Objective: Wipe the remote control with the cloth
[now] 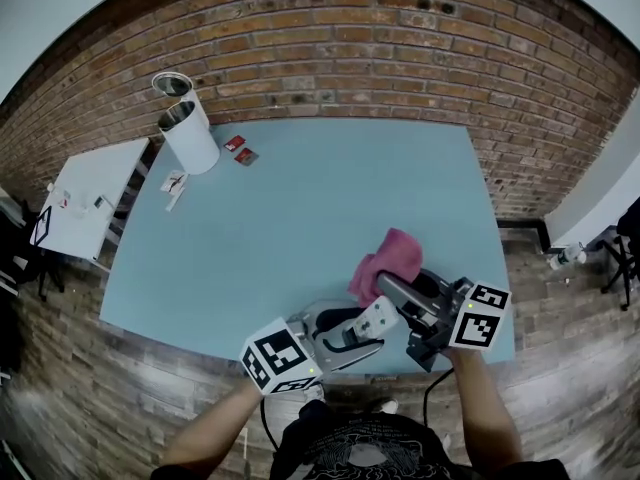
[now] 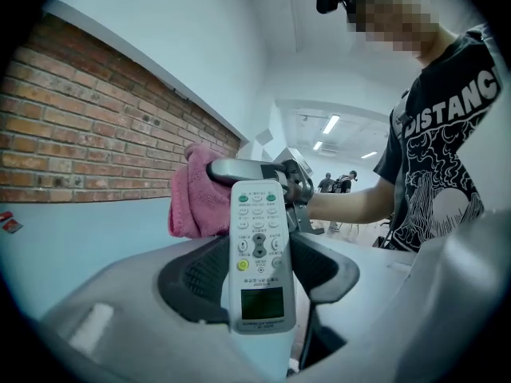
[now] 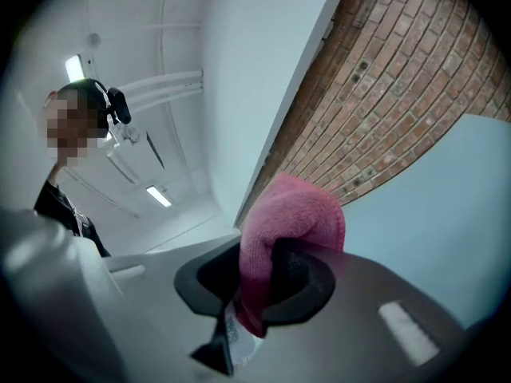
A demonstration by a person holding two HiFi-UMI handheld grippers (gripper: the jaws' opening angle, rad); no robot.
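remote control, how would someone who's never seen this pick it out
Start at the blue table before the brick wall and go to its near edge. The remote control is clamped in the left gripper there: a slim white bar with buttons and a small screen, unlike the pink cloth beside it.

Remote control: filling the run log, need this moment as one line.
left gripper: shut on remote control | right gripper: shut on cloth | cloth beside remote control's far end, contact unclear
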